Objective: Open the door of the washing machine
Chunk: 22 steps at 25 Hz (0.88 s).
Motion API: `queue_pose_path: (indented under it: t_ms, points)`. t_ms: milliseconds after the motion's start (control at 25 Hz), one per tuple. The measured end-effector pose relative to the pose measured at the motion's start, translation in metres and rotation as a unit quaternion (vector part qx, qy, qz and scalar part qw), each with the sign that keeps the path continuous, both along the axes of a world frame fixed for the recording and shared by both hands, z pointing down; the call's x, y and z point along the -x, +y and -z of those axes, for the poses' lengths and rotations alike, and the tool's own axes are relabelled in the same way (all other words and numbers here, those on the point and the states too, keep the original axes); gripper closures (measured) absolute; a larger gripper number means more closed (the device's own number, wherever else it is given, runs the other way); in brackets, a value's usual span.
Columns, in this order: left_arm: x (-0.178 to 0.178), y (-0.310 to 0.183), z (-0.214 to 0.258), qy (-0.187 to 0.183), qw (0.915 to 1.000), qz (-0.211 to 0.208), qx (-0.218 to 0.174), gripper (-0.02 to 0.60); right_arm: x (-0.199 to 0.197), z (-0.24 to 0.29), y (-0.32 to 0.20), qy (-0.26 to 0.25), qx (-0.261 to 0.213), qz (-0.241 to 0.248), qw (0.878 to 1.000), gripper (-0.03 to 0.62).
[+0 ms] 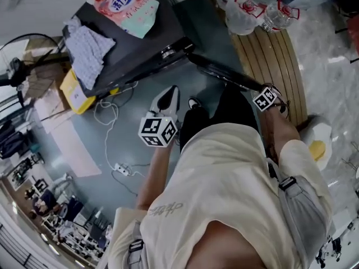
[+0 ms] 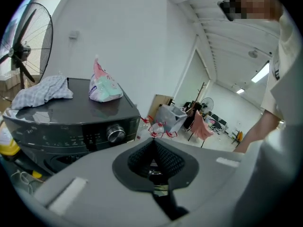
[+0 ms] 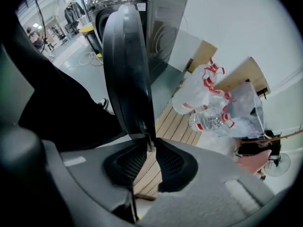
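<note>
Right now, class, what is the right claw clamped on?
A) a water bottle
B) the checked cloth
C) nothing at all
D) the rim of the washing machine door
D: in the right gripper view, the right claw has its pads closed on the dark rim of the open washing machine door.

We see a cloth and a pouch lying on top of the washing machine. Its door stands swung out, and beyond it water bottles sit on a wooden platform.
</note>
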<state>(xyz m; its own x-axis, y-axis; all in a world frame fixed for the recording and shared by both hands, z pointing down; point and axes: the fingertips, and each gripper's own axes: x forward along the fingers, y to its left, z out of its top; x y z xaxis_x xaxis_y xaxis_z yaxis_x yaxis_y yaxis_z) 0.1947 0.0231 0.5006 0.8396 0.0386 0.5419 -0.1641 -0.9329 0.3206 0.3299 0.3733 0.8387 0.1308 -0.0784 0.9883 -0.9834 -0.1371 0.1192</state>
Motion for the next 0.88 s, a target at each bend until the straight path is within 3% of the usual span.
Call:
queue_pose_path:
  t_ms: [400, 680, 880]
  points:
    - [-0.075, 0.019, 0.001, 0.023, 0.9980, 0.057, 0.018, 0.563, -0.094, 0.001, -0.027, -0.010, -0.014, 0.109, 0.994, 0.534]
    - [-0.078, 0.020, 0.013, 0.020, 0.9942, 0.105, 0.011, 0.563, -0.147, 0.003, -0.043, -0.010, -0.003, 0.165, 0.986, 0.530]
    - [-0.070, 0.010, 0.013, 0.010, 0.9904, 0.138, 0.006, 0.563, -0.141, -0.002, -0.039, -0.038, 0.011, 0.223, 0.974, 0.530]
